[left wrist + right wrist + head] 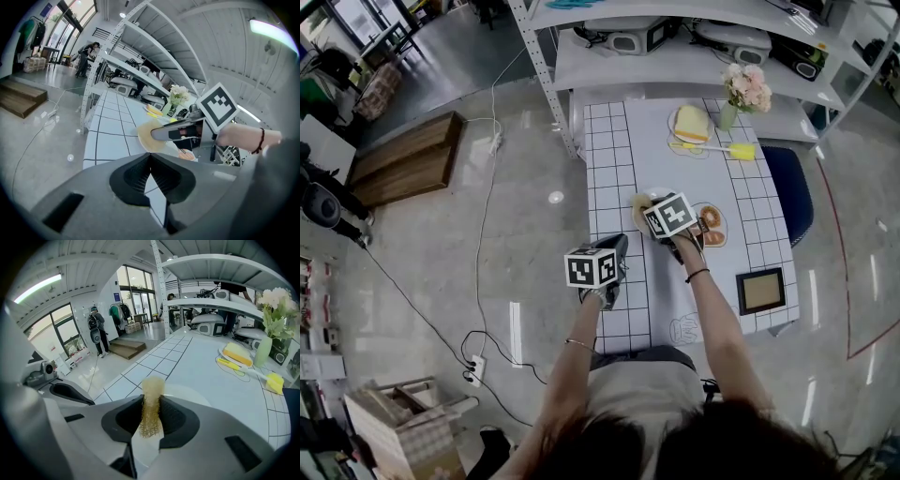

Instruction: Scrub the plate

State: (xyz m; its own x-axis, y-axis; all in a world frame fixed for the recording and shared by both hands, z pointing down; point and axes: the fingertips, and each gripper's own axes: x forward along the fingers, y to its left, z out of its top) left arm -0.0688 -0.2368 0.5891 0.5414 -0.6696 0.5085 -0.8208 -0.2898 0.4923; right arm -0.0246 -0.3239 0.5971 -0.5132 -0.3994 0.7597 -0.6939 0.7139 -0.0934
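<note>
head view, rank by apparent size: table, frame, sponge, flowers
1. table
2. frame
3. flowers and sponge: these look about alike, so I won't rank them.

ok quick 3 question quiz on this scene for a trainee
1. True or false: the left hand-held gripper holds a spoon.
2. What does the right hand-held gripper clamp? A) fork B) mesh scrubber C) cup
3. Fill in: the mesh scrubber is held over the ____.
Key: 1 false, its jaws are together on nothing; 2 B; 3 plate.
</note>
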